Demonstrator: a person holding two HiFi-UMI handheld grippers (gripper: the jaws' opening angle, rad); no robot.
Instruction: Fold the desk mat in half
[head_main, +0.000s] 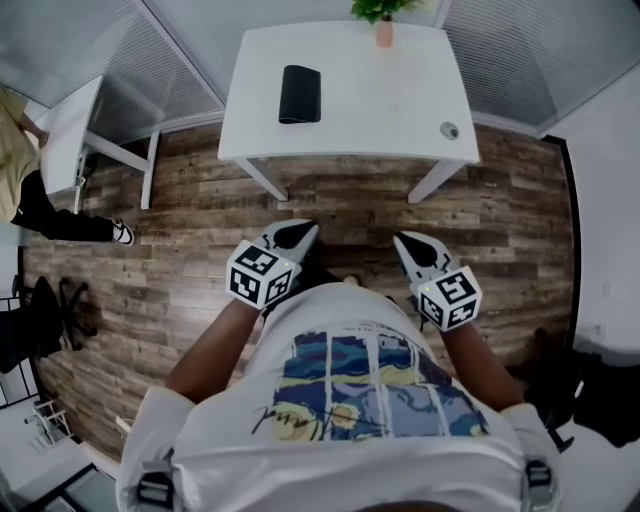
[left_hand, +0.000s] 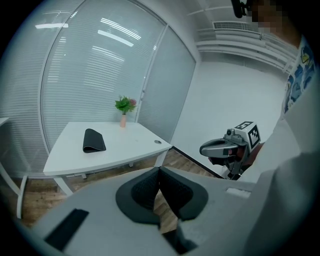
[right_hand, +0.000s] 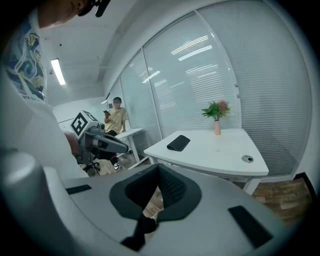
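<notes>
A black desk mat (head_main: 299, 93) lies folded over on the left part of the white table (head_main: 380, 110); it also shows as the dark mat (left_hand: 93, 140) in the left gripper view and the mat (right_hand: 178, 143) in the right gripper view. Both grippers hang close to the person's torso, well back from the table over the wood floor. The left gripper (head_main: 295, 235) is shut with nothing in it, its pads touching (left_hand: 160, 170). The right gripper (head_main: 412, 243) is likewise shut and empty (right_hand: 159, 167).
A small potted plant (head_main: 384, 30) stands at the table's far edge, and a cable grommet (head_main: 449, 130) sits near its right front corner. A second white desk (head_main: 70, 140) and another person (head_main: 20, 170) are at the left, with a chair (head_main: 50, 310) below them. Glass walls with blinds stand behind.
</notes>
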